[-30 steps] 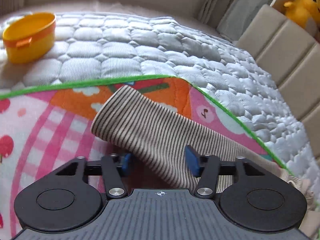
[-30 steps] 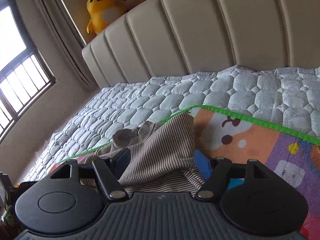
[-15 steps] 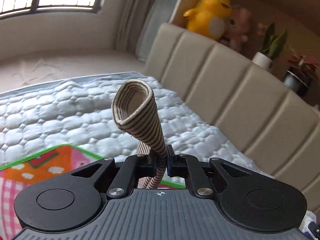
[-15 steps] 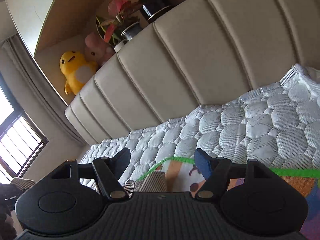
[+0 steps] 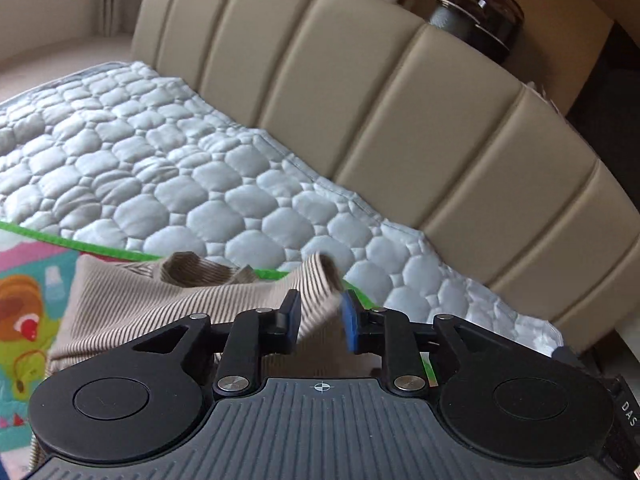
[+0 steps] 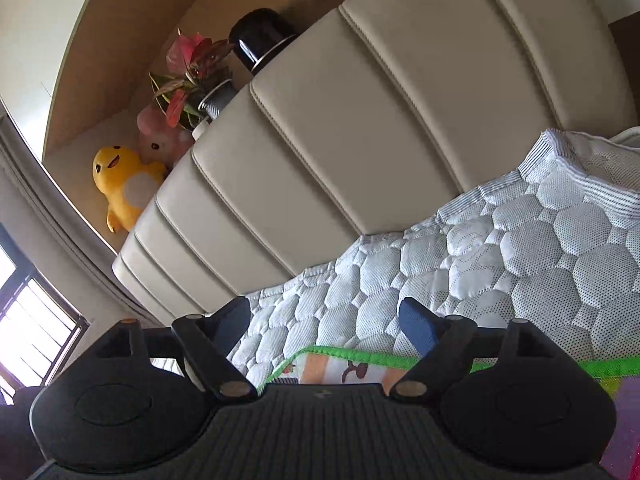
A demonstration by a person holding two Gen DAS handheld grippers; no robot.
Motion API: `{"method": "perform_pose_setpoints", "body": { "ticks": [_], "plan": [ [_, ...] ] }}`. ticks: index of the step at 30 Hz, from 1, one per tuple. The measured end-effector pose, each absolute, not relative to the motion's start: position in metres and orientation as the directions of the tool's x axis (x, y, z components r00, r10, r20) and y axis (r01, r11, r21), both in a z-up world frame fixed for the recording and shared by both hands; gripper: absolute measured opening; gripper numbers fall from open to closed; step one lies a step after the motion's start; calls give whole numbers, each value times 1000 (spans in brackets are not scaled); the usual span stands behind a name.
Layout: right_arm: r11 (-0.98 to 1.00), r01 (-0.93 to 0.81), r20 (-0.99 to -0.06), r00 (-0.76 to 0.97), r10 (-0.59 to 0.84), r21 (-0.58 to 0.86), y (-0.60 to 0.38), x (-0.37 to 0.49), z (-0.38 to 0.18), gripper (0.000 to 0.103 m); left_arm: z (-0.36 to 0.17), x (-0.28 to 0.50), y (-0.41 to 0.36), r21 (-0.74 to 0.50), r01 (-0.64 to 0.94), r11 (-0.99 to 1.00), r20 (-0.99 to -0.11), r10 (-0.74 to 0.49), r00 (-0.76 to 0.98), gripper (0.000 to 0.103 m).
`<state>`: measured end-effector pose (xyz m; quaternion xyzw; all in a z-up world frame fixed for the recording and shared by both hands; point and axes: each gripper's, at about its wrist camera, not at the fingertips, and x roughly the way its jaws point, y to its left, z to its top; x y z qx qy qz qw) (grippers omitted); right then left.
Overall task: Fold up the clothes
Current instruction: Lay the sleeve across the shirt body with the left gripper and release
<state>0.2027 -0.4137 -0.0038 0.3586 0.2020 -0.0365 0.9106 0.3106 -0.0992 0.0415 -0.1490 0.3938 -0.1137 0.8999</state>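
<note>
Between left gripper (image 5: 319, 317) pads: sleeve end of striped garment (image 5: 168, 300), jaws opening, pads no longer pressing it; garment lies on colourful play mat (image 5: 28, 304), bunched at the mat's green edge. Right gripper (image 6: 325, 322) jaws opening, spread, nothing between, above mat corner (image 6: 340, 366). Beyond mat: quilted mattress (image 5: 168, 184), then beige headboard (image 5: 384, 112)

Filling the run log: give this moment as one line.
left hand-held gripper: opening, striped sleeve between pads | right hand-held gripper: opening, empty | garment on mat
</note>
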Motion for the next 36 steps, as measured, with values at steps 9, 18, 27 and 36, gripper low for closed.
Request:
{"method": "perform_pose_setpoints", "body": {
  "ticks": [9, 18, 27, 36],
  "plan": [
    [727, 174, -411, 897, 160, 664, -405, 210, -15, 88, 20, 296, -71, -239, 71, 968, -771, -233, 593, 65],
    [823, 121, -518, 825, 227, 555, -343, 229, -38, 88, -50, 218, 27, -168, -120, 978, -818, -71, 570, 88],
    [921, 6, -525, 823, 217, 389, -280, 251, -42, 55, -59, 235, 37, -272, 59, 961, -669, -233, 706, 87],
    [949, -30, -581, 784, 217, 313, -237, 310, -91, 37, -74, 241, 53, -315, 39, 948, -683, -255, 685, 92]
  ]
}}
